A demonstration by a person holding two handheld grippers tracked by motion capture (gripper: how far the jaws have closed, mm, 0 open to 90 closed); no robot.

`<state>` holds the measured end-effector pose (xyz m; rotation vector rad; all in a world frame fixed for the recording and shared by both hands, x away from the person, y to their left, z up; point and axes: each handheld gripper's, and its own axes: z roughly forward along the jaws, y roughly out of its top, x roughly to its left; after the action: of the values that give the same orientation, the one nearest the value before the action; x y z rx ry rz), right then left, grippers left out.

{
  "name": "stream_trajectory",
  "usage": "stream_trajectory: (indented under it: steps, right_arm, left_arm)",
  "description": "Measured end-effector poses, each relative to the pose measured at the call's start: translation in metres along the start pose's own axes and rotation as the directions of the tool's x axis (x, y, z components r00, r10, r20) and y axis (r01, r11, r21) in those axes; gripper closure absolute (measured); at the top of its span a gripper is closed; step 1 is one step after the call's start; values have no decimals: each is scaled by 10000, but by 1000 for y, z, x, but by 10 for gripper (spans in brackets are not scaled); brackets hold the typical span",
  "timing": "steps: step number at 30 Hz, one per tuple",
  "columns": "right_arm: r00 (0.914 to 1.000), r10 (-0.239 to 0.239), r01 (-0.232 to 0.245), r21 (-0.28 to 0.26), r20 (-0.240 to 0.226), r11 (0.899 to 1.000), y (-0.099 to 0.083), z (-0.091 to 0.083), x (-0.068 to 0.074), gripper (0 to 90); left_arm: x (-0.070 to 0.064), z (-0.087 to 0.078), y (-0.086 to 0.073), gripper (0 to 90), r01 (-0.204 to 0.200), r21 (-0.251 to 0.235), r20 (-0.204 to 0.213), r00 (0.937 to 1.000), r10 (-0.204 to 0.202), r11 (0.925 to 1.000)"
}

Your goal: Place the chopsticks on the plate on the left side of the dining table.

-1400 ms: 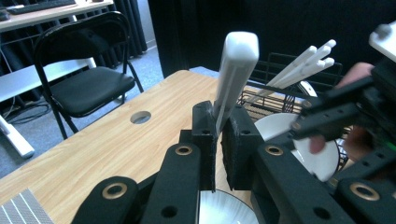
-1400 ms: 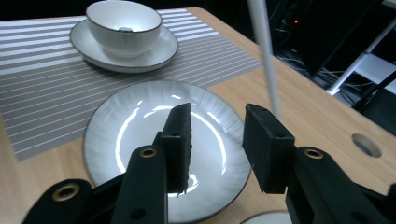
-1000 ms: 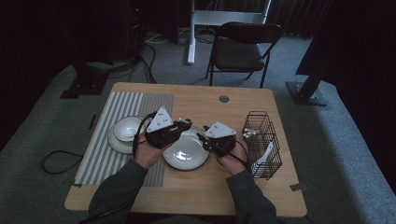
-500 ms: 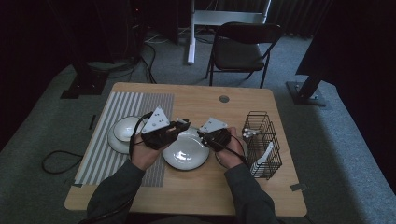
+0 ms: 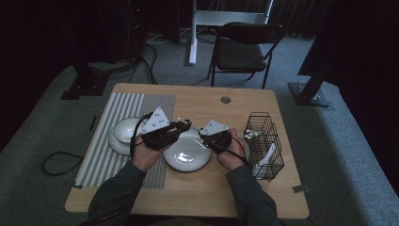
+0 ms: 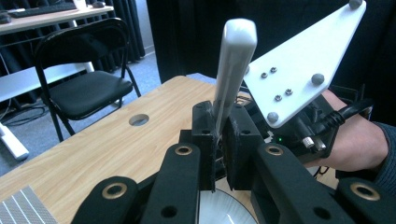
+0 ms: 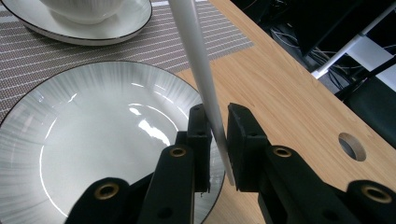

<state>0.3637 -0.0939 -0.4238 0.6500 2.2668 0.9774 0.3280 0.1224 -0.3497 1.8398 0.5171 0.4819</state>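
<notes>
My left gripper (image 5: 185,125) hovers over the far left rim of a white plate (image 5: 188,157). In the left gripper view it (image 6: 219,121) is shut on a flat white utensil handle (image 6: 233,70) that stands up from the jaws. My right gripper (image 5: 203,133) faces it across the plate's far edge. In the right gripper view it (image 7: 218,121) is shut on a slim white utensil (image 7: 196,56) slanting up over the plate (image 7: 93,140). I cannot tell whether these are one utensil or two. The right gripper's three-cornered plate (image 6: 303,60) sits close behind the left jaws.
A white bowl on a saucer (image 5: 124,134) rests on a striped mat (image 5: 115,150) at the left. A black wire basket (image 5: 263,141) holding white utensils stands at the right. The table has a cable hole (image 5: 226,100) near its far edge, with a folding chair (image 5: 244,47) beyond.
Both hands have drawn slightly closer together over the plate; the grips look unchanged.
</notes>
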Motion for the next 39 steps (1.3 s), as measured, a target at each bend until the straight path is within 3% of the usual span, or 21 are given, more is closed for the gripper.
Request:
stream_trajectory:
  steps: [16,20,33,39]
  right_arm:
    - [9995,-323,323,13,-4,9995,-2,0,5,842]
    - [9999,-136,135,-91,-23,9999,-3,-2,3,857]
    - [9990,-420,422,133,-159,9990,-1,0,10,858]
    - [9968,-767,773,278,-219,9966,2,4,21,858]
  left_arm:
    - [0,2,-5,766,-138,55,-270,9995,139,9999]
    - [1,3,-8,758,-107,106,-326,9994,110,9999]
    - [-2,5,-9,881,-142,48,-383,9992,144,9999]
    - [-4,6,-6,900,-201,-159,-356,9992,195,9997]
